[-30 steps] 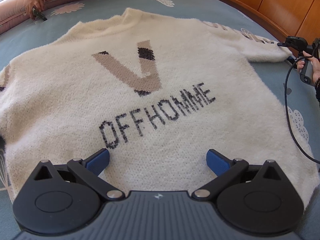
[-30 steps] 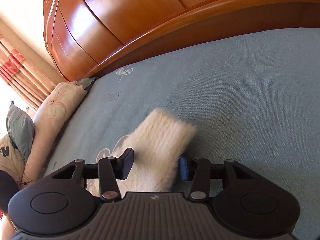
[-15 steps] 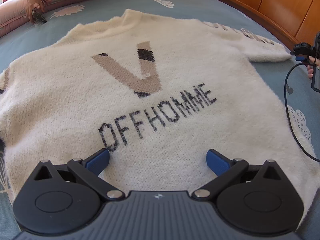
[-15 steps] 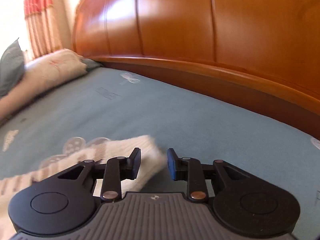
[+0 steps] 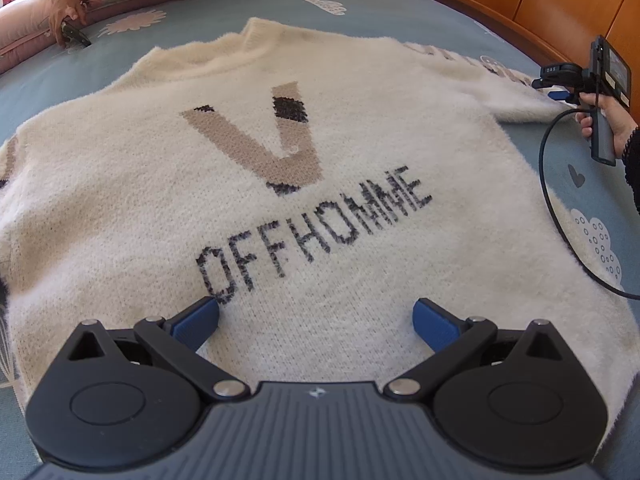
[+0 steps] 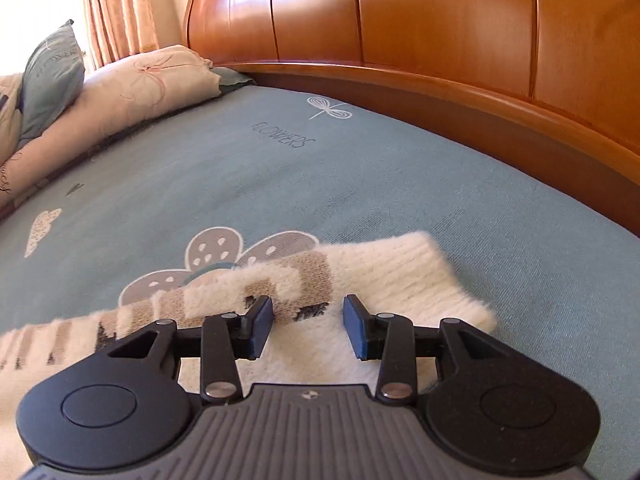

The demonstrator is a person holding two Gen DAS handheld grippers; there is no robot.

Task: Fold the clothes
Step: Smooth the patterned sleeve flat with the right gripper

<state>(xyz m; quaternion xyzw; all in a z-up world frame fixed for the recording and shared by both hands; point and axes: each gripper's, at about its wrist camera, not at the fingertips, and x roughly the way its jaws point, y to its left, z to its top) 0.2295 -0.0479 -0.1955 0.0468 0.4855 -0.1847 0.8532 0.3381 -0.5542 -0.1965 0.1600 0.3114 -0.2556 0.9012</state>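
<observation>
- The blue-grey bed sheet printed with flowers and clouds (image 6: 360, 184) lies bare and flat beyond the sleeve, up to the curved orange-brown wooden bed frame (image 6: 460, 92) that closes the far and right sides.
- On the left, the sheet ends at a row of cream floral pillows (image 6: 132, 92) with a blue-grey cushion (image 6: 52, 76) leaning on them.
- The fluffy cream knitted sweater with a tan V and dark "OFFHOMME" lettering (image 5: 280, 184) lies spread flat, front up, across the middle of the bed, its collar at the far end and its hem nearest the left tool.
- Its right sleeve, cream with tan and dark blocks and a ribbed cuff (image 6: 400, 276), stretches out flat towards the wooden frame.
- The left tool (image 5: 316, 318) hovers over the hem with its blue pads spread wide, pinching nothing.
- The right tool (image 6: 308, 326) sits over the sleeve, its jaws opening; sleeve fabric lies between the pads, but they do not press it.
- A black cable (image 5: 560, 208) loops from the right tool's handle over the sweater's right edge.
- At the far left, another person's hand (image 5: 66, 12) rests on a dark object at the pillows, well apart from the sweater.
</observation>
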